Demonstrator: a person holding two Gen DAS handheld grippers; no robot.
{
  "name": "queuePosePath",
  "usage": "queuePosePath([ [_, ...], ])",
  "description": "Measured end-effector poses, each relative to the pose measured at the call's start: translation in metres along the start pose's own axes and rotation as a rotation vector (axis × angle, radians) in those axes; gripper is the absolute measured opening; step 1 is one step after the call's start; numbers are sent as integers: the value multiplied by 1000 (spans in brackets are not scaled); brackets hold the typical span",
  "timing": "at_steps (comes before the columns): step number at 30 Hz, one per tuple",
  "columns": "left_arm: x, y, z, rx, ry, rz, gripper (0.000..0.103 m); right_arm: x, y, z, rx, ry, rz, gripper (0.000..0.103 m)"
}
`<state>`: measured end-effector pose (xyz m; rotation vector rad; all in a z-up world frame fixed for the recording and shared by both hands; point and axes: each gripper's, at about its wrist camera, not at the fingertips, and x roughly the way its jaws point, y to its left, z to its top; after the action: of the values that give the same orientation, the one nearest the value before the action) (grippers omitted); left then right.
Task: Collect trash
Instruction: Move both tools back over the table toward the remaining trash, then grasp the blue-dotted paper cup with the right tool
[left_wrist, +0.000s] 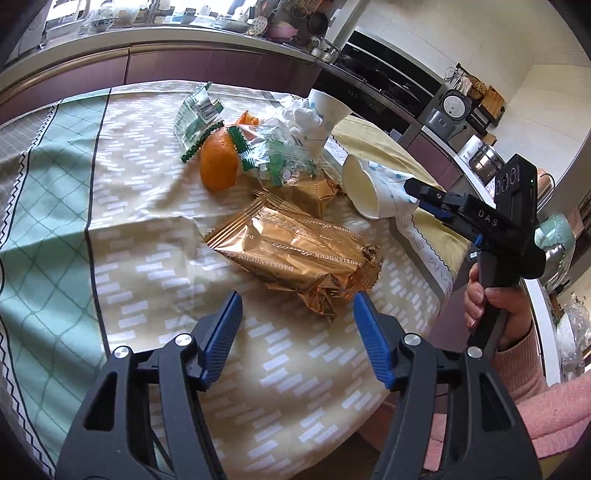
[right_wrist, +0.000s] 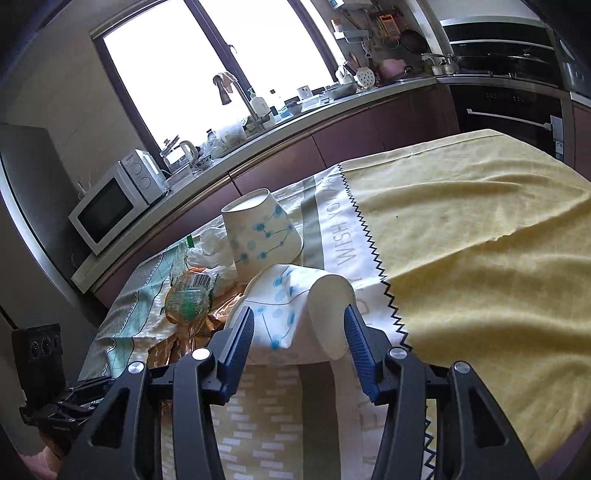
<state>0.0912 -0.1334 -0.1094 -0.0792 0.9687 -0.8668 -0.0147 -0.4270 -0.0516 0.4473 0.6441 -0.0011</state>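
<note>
Tissue (left_wrist: 299, 114) half hidden behind cup (left_wrist: 325, 118), wrappers

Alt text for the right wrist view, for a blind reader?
The right gripper reaches with open jaws around a paper cup lying on its side on a tablecloth. Another cup stands upside down behind it, wrappers to the left.

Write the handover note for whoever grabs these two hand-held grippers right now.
Left hand-held gripper: open, empty, just short of the gold wrapper.
Right hand-held gripper: open around the tipped paper cup; pads not clearly pressing it.
Trash pile on the tablecloth: orange peel, green-edged clear wrappers, crumpled tissue, a second cup resting mouth-up against the pile.
Done: nothing collected.
Left: everything. No bin in view.
</note>
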Motion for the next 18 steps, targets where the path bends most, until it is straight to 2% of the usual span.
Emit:
queuePosePath([
  [2,2,0,2,-15,4,-8,62,1,-1,0,5,6,5,35],
  [7,8,-1,11,-49,21,-37,62,0,-3,-1,11,7,9,21],
  [13,15,0,19,-90,27,-53,59,-4,-8,-1,25,2,21,18],
  [16,18,1,22,-99,29,-47,49,-5,-10,-1,35,-3,32,18],
  [17,19,2,23,-106,32,-49,42,-6,-10,-1,36,-6,30,18],
  [18,21,4,23,-115,35,-50,30,-8,-11,-1,36,-11,31,18],
])
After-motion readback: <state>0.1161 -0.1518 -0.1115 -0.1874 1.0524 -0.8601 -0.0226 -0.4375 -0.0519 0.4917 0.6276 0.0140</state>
